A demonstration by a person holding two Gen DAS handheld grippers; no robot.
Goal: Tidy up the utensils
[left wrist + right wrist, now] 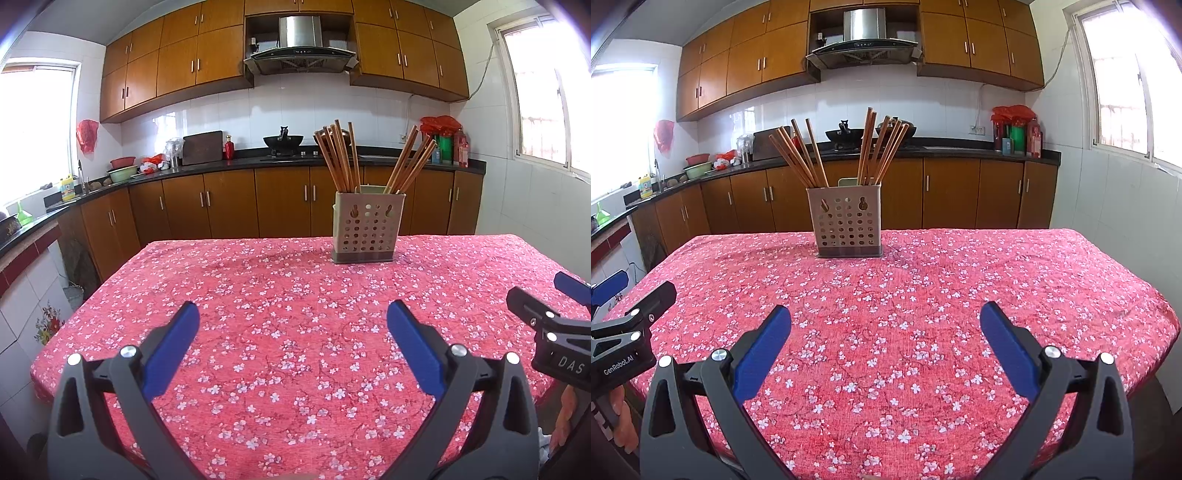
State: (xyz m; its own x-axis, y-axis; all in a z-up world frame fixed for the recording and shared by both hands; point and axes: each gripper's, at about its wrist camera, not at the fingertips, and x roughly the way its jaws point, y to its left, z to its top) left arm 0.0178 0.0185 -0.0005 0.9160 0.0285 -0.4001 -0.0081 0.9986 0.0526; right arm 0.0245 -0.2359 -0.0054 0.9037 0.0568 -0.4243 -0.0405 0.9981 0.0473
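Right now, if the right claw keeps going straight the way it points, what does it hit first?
Probably the tablecloth: the open right claw aims at bare cloth right of the chopstick holder, which sits left of its line. Depth is unclear, so it might clear the table.

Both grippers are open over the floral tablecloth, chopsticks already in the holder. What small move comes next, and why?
Probably ease the right gripper forward toward the beige perforated plastic utensil holder. Both it and the left gripper are open and empty, and the brown wooden chopsticks splay in two loose bunches; no utensil shows on the red floral tablecloth.
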